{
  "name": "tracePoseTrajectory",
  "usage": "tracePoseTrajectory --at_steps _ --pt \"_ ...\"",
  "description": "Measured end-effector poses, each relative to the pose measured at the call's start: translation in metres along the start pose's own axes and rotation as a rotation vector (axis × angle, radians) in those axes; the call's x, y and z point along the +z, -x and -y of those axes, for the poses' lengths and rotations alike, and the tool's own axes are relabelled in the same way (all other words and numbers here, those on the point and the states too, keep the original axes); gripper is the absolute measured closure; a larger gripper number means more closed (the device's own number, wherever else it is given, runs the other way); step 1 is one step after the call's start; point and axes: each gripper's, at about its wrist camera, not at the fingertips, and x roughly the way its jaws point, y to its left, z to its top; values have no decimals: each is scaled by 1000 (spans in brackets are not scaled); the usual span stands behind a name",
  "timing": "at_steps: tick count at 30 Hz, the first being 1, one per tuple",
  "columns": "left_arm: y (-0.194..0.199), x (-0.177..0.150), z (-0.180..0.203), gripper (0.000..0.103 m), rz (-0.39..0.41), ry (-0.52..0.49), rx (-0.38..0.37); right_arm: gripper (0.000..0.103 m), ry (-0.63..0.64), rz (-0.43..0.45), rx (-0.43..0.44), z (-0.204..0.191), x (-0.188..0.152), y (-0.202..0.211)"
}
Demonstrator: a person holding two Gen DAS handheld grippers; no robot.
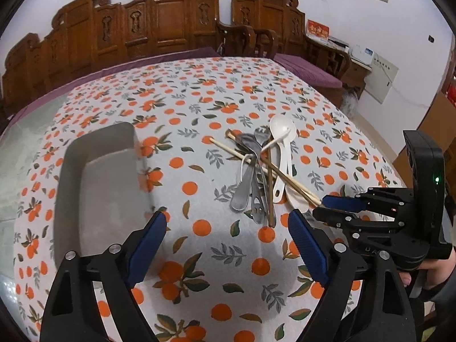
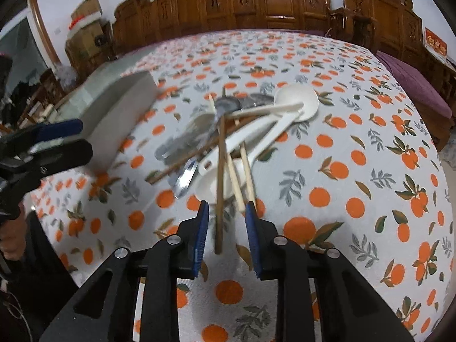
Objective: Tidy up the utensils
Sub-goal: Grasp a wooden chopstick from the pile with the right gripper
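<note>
1. Where the utensils pile up, I count two white spoons, two pale chopsticks, two dark ones, several metal pieces and one grey tray.
2. Orange-print cloth; carved wooden chairs at twelve o'clock.
3. My right gripper, fingers narrowly apart, straddles chopstick ends; left gripper gapes, pile at twelve.

Tray lies left of the utensil pile (both on the table).

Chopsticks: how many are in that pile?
4. Two pale chopsticks end at the right gripper; one dark chopstick lies between its open jaws; another dark chopstick slants across the pile. Others may be hidden.
</note>
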Motion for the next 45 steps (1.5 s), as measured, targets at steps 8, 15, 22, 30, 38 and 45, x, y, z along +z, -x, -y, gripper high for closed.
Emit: tracePoseTrajectory --at_steps 8,15,22,30,38,45 --pt "-21 7 6 27 -34 0 -30 97 -6 41 29 5 12 27" --pt "-48 6 19 47 -85 5 -96 97 1 110 34 8 23 56" --pt "-66 3 27 65 -116 2 -117 97 -2 160 22 14 31 77" --pt "-75 4 28 97 -131 20 -141 97 -6 184 19 14 32 84" --pt "-41 4 28 99 -72 22 -147 97 10 221 13 9 36 99" --pt "7 8 25 99 20 4 -145 97 42 258 0 -4 39 112"
